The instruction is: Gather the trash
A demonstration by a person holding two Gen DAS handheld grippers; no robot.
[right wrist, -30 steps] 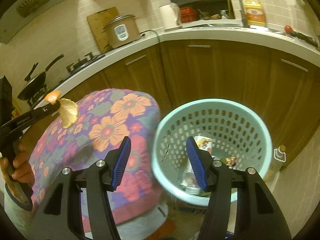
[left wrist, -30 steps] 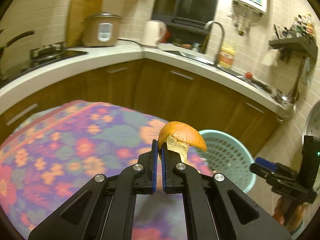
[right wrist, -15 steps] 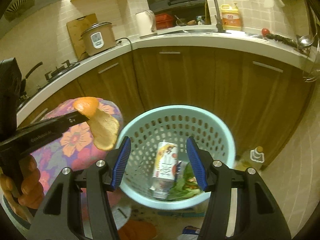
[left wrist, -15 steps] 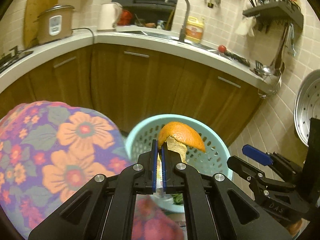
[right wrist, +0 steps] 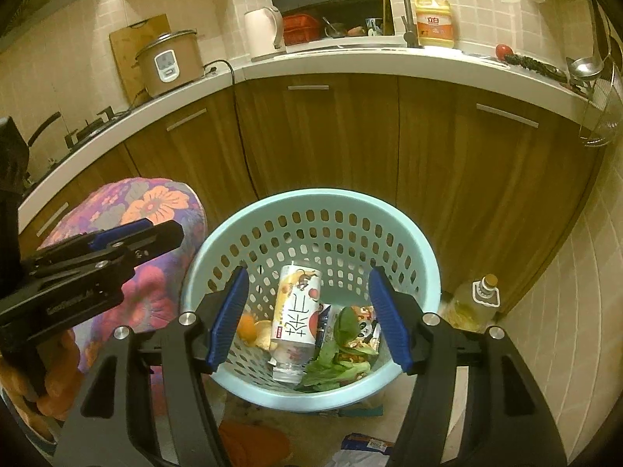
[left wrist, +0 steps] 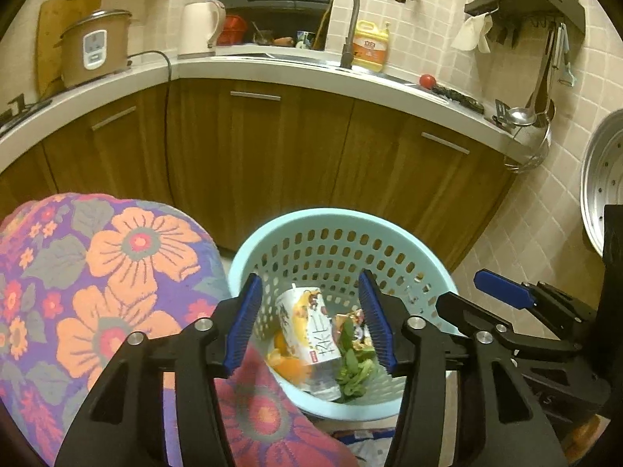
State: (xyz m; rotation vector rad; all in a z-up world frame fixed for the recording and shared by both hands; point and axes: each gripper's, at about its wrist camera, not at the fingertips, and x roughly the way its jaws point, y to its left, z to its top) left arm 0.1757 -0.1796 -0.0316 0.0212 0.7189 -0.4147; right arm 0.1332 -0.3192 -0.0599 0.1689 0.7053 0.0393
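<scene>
orange peel (left wrist: 290,366) dropped into basket (left wrist: 342,216) | both tongs apart, left just opened | floral cloth (left wrist: 117,272) – kitchen counter (left wrist: 272,72)

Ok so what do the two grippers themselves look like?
Both match: the left gripper and right gripper have black angular frames, silver round bolts and blue ribbed pads. Pale lettering runs along the left gripper's side in the right wrist view.

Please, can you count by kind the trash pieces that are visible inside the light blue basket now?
Inside the light blue perforated plastic basket:
Orange peel pieces: 2
Clear plastic drink bottle with white label: 1
Green leafy vegetable scraps, one bunch: 1
Printed snack wrapper: 1
Total: 5
</scene>
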